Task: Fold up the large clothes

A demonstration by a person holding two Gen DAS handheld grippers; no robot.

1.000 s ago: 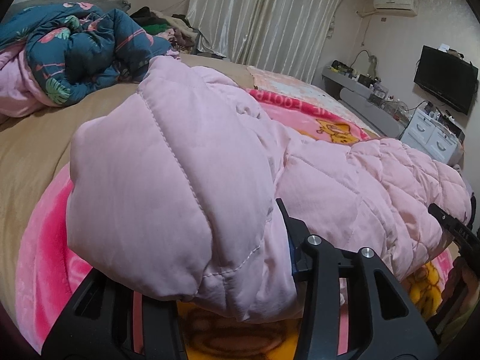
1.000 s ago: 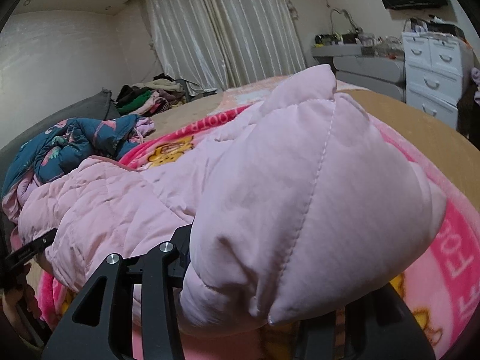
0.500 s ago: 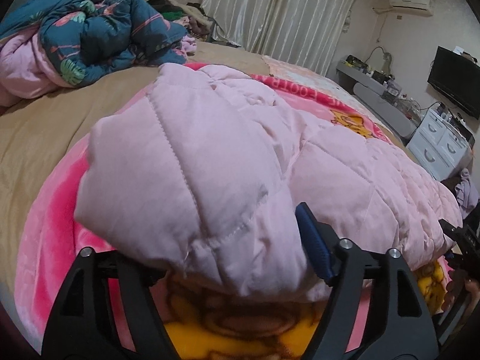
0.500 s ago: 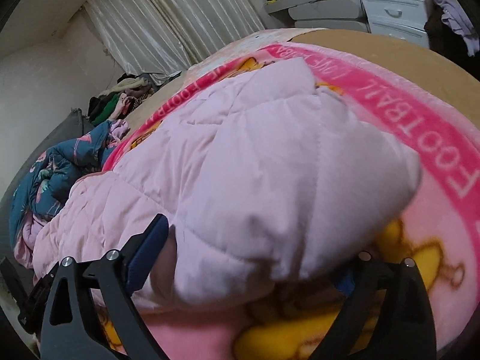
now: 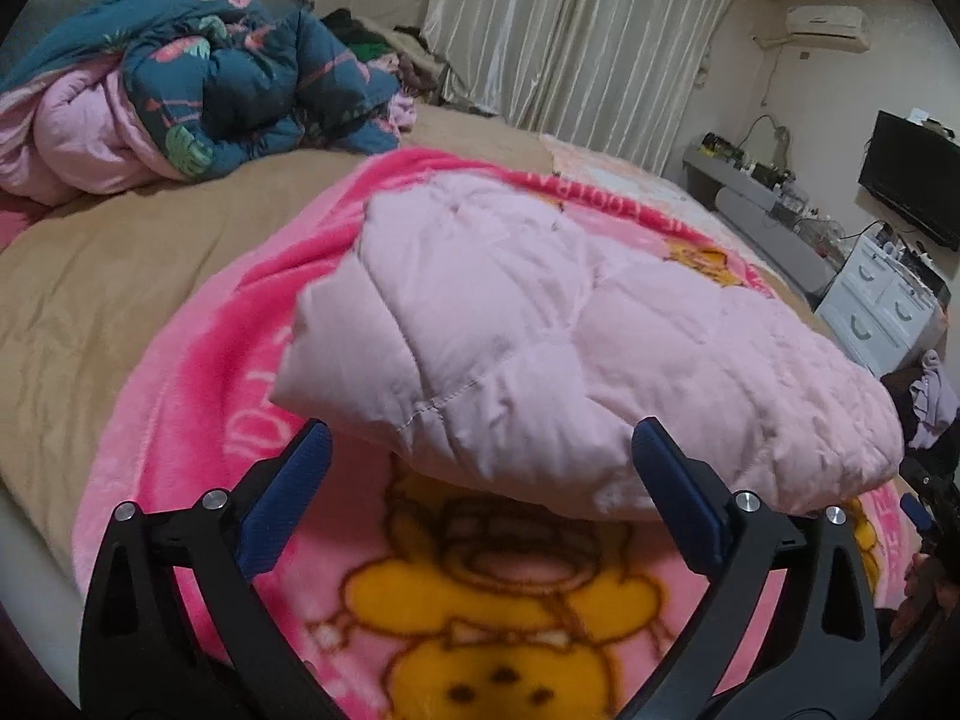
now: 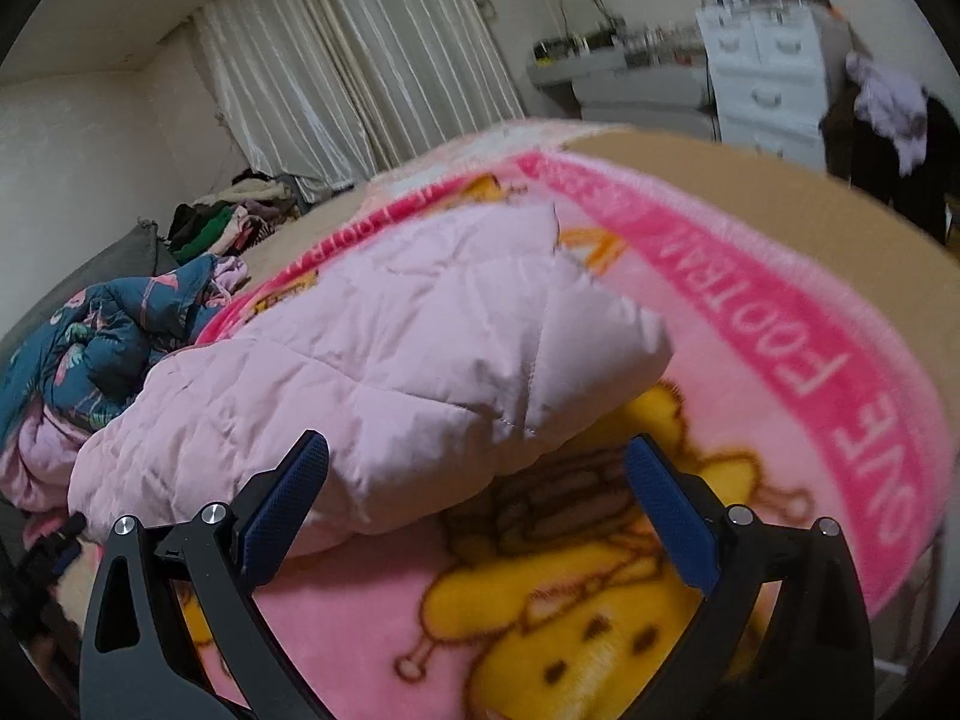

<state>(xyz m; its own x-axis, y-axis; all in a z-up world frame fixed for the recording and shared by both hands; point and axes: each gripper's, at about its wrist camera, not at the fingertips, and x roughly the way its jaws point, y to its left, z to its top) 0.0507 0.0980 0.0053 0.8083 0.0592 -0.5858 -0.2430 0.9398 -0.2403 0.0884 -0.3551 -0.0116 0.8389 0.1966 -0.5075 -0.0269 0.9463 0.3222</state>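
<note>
— Pink quilted coat (image 5: pixel 576 348): where does it lie?

— Folded in a thick bundle on the pink cartoon blanket (image 5: pixel 198 420) that covers the bed. In the left wrist view it fills the middle and runs off toward three o'clock; its near edge overhangs the blanket just ahead of the fingertips.

— And the left gripper (image 5: pixel 480 468)?

— Its jaws have just been opening and now stand wide apart. The coat's near edge sits between the blue pads (image 5: pixel 288 498) in the picture, but neither pad presses on it.

— The right gripper (image 6: pixel 477 468)?

— The same: jaws have just been opening, now spread wide, nothing clamped. The coat's corner lies from ten to twelve o'clock of it, free of the pads.

— Open room around the bundle?

— Bare blanket at six o'clock in both views, with the yellow cartoon figure on it. In the right wrist view a broad strip of blanket runs at three o'clock out to its dark pink lettered border, then tan bedsheet (image 6: pixel 780 180). In the left wrist view, tan sheet lies open at nine o'clock.

— Anything crowding the far side?

— A blue floral duvet (image 5: pixel 240 84) heaped at ten o'clock, well apart from the coat.
</note>
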